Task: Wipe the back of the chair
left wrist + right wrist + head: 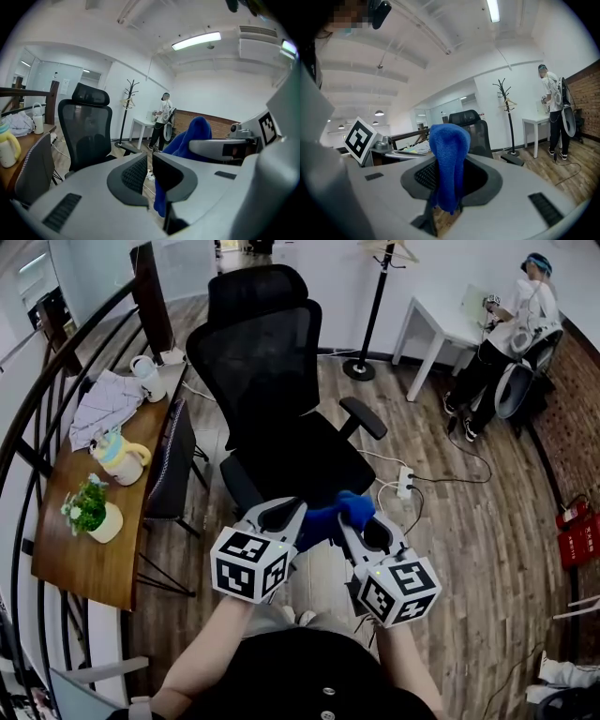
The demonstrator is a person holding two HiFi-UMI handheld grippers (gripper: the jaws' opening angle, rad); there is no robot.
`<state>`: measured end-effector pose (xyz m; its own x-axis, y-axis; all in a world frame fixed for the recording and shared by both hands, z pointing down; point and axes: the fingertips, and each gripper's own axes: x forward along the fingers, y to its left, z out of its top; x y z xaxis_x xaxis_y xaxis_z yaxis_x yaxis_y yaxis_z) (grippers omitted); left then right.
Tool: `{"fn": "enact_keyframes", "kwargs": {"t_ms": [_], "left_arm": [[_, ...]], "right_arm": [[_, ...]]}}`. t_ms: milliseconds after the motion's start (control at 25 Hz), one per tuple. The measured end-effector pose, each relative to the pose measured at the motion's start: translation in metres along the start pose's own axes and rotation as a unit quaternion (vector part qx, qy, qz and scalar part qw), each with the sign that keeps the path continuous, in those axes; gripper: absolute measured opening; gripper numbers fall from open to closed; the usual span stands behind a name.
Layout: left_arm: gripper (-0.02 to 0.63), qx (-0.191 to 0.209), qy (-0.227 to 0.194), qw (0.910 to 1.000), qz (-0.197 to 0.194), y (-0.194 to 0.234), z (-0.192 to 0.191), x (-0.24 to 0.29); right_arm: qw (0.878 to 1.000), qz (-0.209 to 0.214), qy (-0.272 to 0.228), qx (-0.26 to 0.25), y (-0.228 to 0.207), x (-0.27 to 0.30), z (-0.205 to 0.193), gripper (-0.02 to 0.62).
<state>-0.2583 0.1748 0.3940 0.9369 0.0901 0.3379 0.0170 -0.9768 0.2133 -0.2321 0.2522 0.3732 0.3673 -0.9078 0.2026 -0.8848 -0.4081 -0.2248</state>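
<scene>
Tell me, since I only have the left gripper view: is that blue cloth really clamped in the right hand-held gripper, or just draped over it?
Observer: Clamped. In the right gripper view the blue cloth stands between the jaws of the right hand-held gripper, and its top flops over above them.
Operator: Which way is the chair turned to us?
Observer: The head view shows the chair straight ahead with its seat toward the person, so the rear of the backrest is on the far side.
Operator: Anything on the floor to mind when going round?
Observer: Yes, the head view shows a power strip with cables on the floor to the right of the seat.
</scene>
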Motion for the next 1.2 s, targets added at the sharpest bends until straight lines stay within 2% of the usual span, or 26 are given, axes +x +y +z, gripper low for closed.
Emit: {"fn": "enact_keyframes", "kwargs": {"t_ms": [360, 600, 840, 1000, 1200], "left_arm": [[0.044, 0.019, 0.019, 0.9993, -0.028, 0.022, -0.002, 0.003], [0.044, -0.008, 0.008, 0.9995, -0.029, 0.037, 0.003, 0.007], [0.044, -0.020, -0.005, 0.9994, -0.026, 0.048, 0.012, 0.032], [0.044, -0.022, -0.017, 0.9994, -0.022, 0.047, 0.025, 0.066], [0.044, -0.040, -0.018, 0.9990, 0.005, 0.053, 0.041, 0.119]], "right_arm": [[1.000, -0.023, -0.010, -0.012, -0.004, 0.027, 0.005, 0.121], [0.999, -0.034, 0.000, -0.001, -0.018, 0.040, 0.000, 0.121], [1.000, -0.018, 0.006, -0.017, -0.041, 0.063, 0.006, 0.121], [1.000, -0.007, 0.019, -0.016, -0.077, 0.080, 0.008, 0.121], [0.999, 0.029, 0.025, -0.023, -0.120, 0.110, 0.027, 0.121]]}}
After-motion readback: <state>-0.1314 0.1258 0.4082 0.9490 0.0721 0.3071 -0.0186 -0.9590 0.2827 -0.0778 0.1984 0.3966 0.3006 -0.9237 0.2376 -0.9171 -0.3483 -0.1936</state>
